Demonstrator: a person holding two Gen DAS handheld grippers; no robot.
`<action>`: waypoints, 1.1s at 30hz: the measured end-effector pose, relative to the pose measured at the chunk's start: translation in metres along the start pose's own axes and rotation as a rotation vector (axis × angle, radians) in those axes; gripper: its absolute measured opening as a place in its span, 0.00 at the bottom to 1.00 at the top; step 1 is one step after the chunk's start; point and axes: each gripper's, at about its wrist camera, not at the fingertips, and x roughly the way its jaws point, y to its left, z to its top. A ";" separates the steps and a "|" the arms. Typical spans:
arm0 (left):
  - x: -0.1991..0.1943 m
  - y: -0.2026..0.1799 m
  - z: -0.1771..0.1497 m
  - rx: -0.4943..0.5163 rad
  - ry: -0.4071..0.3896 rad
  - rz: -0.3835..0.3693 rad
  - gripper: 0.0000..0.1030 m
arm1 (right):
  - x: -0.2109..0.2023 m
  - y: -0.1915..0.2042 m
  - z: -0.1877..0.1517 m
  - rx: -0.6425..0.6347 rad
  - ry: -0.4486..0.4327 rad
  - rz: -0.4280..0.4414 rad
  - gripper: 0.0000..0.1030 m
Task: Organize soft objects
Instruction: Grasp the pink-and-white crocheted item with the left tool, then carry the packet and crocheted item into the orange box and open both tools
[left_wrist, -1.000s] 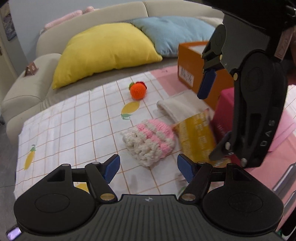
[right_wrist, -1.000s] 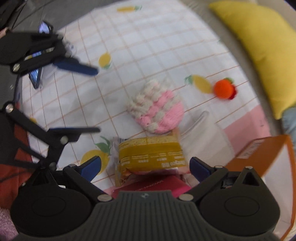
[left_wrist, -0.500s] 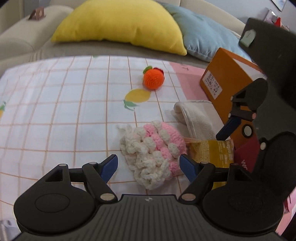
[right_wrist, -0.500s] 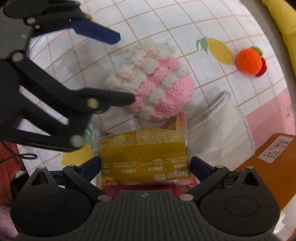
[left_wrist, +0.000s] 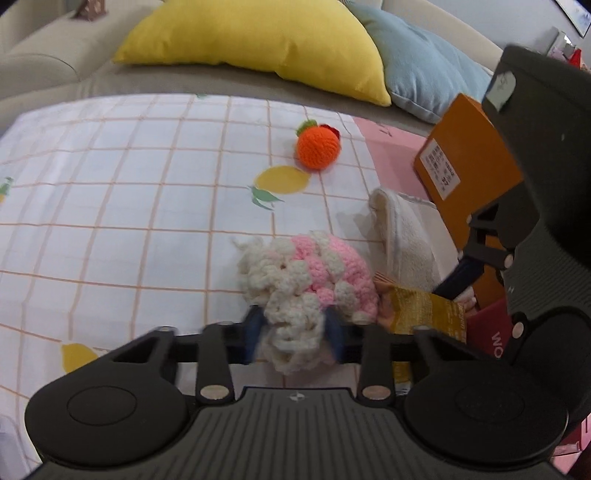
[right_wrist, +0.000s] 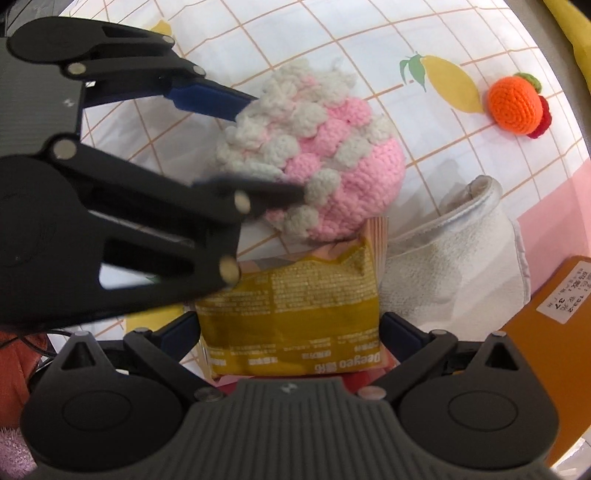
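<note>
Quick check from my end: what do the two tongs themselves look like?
Both the left tongs and right tongs are matte black plastic with linkage arms joined by silver pins, ribbed grey bodies and round side discs. The fingers carry dark blue pads.

Your left gripper (left_wrist: 293, 338) tilts steeply down, and its jaws have just been closing: the blue pads now press in on the near cream edge of the pink and cream crocheted piece (left_wrist: 306, 284), which bulges between them. Your right gripper (right_wrist: 288, 332) points straight down with its jaws spread wide, one blue fingertip (right_wrist: 177, 330) at each side of the yellow snack packet (right_wrist: 291, 314); whether the pads touch the packet cannot be told.
</note>
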 end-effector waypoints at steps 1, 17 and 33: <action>-0.003 0.000 -0.001 -0.004 -0.008 0.003 0.30 | 0.000 0.002 0.000 -0.004 -0.003 -0.003 0.91; -0.086 -0.020 -0.012 -0.019 -0.206 0.114 0.17 | -0.046 0.025 -0.043 -0.036 -0.155 -0.076 0.77; -0.184 -0.094 0.001 -0.017 -0.492 0.140 0.17 | -0.169 0.017 -0.129 0.057 -0.512 -0.203 0.77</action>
